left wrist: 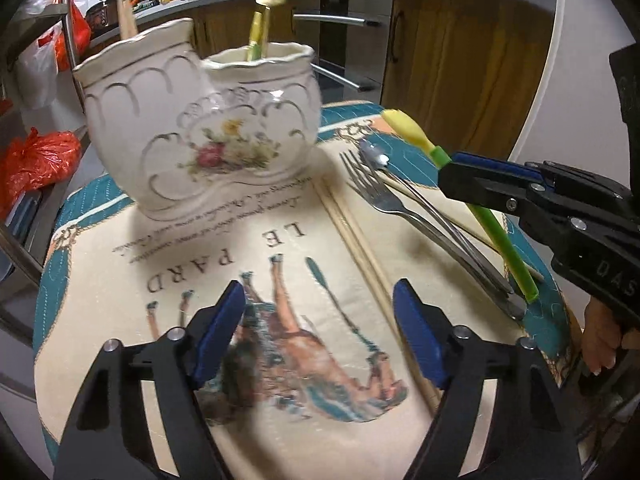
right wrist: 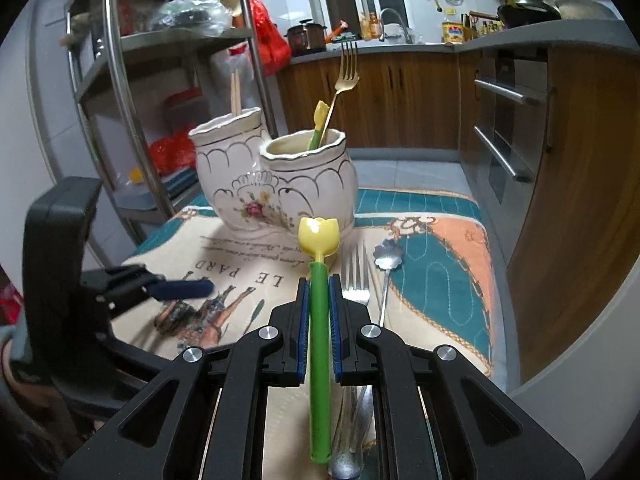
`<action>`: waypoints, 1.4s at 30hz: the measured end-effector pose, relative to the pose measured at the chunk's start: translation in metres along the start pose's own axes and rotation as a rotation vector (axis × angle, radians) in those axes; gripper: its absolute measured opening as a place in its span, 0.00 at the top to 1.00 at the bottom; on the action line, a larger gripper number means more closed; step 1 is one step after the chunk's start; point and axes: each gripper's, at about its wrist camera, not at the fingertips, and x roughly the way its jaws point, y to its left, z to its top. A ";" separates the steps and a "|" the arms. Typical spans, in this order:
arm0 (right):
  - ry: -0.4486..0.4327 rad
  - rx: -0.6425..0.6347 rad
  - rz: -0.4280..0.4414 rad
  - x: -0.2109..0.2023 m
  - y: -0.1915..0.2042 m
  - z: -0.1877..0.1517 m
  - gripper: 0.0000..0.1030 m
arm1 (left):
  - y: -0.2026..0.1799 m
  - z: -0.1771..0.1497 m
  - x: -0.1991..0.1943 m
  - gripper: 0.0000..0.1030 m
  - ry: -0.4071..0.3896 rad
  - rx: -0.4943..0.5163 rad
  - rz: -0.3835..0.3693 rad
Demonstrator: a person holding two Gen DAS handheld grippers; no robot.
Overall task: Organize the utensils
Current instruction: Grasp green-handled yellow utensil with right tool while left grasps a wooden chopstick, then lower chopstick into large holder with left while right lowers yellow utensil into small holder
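Tulip utensil in my right grip, clear of the mat and aimed at the holder; left free.

Largest first: the printed placemat (left wrist: 120, 264) keeps everything in one work zone, with the two-cup ceramic holder (right wrist: 276, 184) upright at its far side so handles drop in from above; its right cup already has a gold fork (right wrist: 347, 68) and a second tulip piece, so I judge that's where like goes with like. My right gripper (right wrist: 319, 296) is clenched on the green-stemmed tulip utensil (right wrist: 320, 320), gripped mid-stem for balance. My left gripper (left wrist: 320, 336) stands released, nothing between its pads, over the chopsticks (left wrist: 352, 236). The steel fork (right wrist: 354, 276) and flower spoon (right wrist: 387, 256) lie waiting on the mat.
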 end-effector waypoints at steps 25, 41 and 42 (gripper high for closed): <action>-0.032 0.020 0.024 -0.011 -0.004 -0.003 0.90 | 0.003 0.008 0.010 0.95 0.055 0.041 -0.022; -0.116 0.040 0.004 -0.021 -0.003 -0.001 0.90 | 0.050 0.006 -0.059 0.95 -0.231 0.058 -0.159; -0.123 0.038 0.004 -0.022 -0.002 0.000 0.90 | 0.054 0.004 -0.064 0.95 -0.273 0.050 -0.176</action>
